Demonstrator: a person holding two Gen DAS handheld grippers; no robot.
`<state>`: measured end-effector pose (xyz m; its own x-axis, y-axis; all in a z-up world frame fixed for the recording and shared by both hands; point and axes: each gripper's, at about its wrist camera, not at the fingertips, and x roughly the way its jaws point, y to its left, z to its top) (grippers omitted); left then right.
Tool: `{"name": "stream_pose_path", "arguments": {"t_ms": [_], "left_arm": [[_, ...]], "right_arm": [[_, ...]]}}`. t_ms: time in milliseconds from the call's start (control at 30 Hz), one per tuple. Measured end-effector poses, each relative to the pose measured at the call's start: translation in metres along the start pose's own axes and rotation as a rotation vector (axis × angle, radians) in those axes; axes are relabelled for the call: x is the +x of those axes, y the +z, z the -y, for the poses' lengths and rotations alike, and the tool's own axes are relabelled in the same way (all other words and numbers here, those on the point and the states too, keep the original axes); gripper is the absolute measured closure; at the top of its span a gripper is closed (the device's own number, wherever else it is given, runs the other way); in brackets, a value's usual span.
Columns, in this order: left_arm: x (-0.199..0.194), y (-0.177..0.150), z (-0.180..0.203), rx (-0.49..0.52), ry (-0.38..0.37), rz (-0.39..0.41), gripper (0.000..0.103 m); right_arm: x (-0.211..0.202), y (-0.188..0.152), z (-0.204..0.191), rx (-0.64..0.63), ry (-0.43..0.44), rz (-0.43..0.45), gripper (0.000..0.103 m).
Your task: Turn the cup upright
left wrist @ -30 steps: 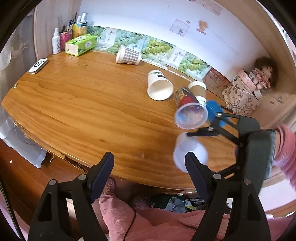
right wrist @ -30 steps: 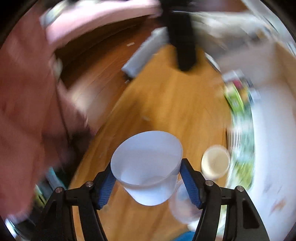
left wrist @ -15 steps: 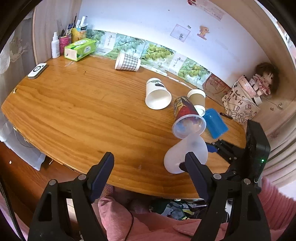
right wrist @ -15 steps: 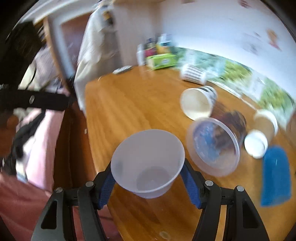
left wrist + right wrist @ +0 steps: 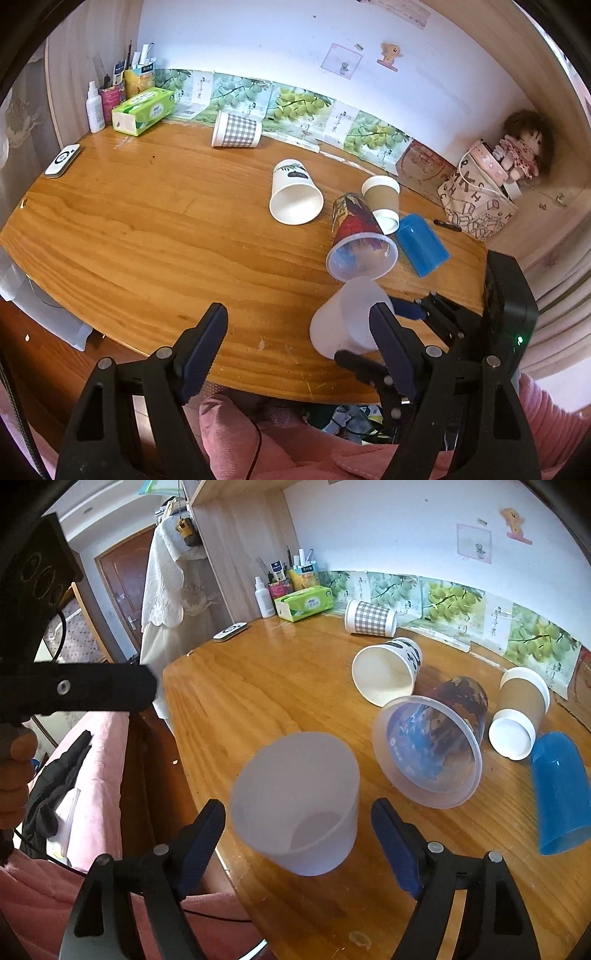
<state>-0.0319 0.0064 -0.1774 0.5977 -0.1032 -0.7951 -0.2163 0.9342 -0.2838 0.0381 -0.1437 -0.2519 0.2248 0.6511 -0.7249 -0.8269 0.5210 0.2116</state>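
A frosted white plastic cup [image 5: 295, 805] stands mouth-up near the front edge of the wooden table [image 5: 258, 686], still slightly tilted. My right gripper [image 5: 297, 834] is open, its blue pads [image 5: 393, 845] a little clear of the cup on both sides. In the left wrist view the same cup [image 5: 345, 317] sits between the right gripper's fingers [image 5: 406, 308]. My left gripper [image 5: 295, 343] is open and empty, held over the table's front edge to the left of the cup.
Several cups lie on their sides: a clear printed cup [image 5: 432, 746], a white paper cup [image 5: 384, 672], a brown lidded coffee cup [image 5: 517, 716], a blue cup [image 5: 561, 794], a checked cup [image 5: 369, 618]. A tissue box [image 5: 142, 110], bottles and a remote [image 5: 62, 166] sit far left; a doll and bag [image 5: 480, 195] far right.
The right gripper swung round, set the frosted cup mouth-up on the table near the front edge and opened off it. The left gripper barely moved.
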Motion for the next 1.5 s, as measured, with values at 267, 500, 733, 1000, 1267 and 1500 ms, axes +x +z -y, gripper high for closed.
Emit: {"name": "stream_pose_path", "arguments": {"t_ms": [267,500,733,1000,1267,1500], "left_arm": [[-0.006,0.009,0.009,-0.010,0.033,0.024,0.021],[-0.002,0.010,0.020,0.012,0.072,0.012,0.021],[0.006,0.025,0.027,0.047,0.040,-0.021,0.017],[-0.007,0.054,0.029,0.057,0.046,0.008,0.008],[-0.054,0.076,0.030,0.168,0.039,0.131,0.000],[-0.095,0.080,0.023,0.263,0.086,0.255,0.000]], "right_arm": [[-0.032,0.005,-0.013,0.021,-0.111,-0.001,0.018],[-0.060,0.004,-0.007,0.155,-0.227,-0.013,0.018],[-0.088,0.010,0.003,0.303,-0.273,-0.008,0.016],[-0.110,0.032,-0.007,0.418,-0.330,0.014,0.012],[-0.137,0.057,-0.038,0.512,-0.438,0.114,0.012],[-0.152,0.075,-0.070,0.592,-0.574,0.185,0.012]]}}
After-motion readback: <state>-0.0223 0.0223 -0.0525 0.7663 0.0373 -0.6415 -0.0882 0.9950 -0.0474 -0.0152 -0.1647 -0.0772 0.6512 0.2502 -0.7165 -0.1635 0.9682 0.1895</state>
